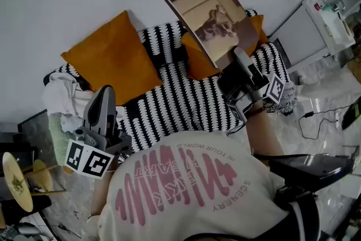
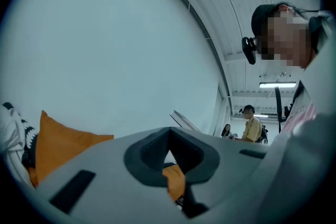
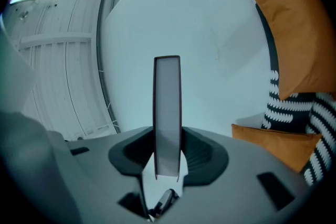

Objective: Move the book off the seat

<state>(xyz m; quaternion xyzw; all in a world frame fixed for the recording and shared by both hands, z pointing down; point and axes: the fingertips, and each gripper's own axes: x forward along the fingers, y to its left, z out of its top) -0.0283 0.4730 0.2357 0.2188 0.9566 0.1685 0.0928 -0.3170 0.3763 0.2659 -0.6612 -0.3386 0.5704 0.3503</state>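
Observation:
The book (image 1: pixel 208 14), a large thin volume with a brown photo cover, is held up in the air above the back of the seat (image 1: pixel 180 101), a sofa under a black-and-white striped cover. My right gripper (image 1: pixel 240 59) is shut on the book's lower edge. In the right gripper view the book (image 3: pixel 167 107) stands edge-on between the jaws of that gripper (image 3: pixel 168 157). My left gripper (image 1: pixel 103 100) points upward at the sofa's front left, shut and with nothing in it. In the left gripper view its jaws (image 2: pixel 169 136) meet at the tips.
Two orange cushions (image 1: pixel 113 59) (image 1: pixel 197 59) lean on the sofa back. A heap of white cloth (image 1: pixel 62 96) lies at the sofa's left end. A white cabinet (image 1: pixel 307 31) stands at the right, with a cable (image 1: pixel 316 118) on the floor. A person (image 2: pixel 252 123) stands far off.

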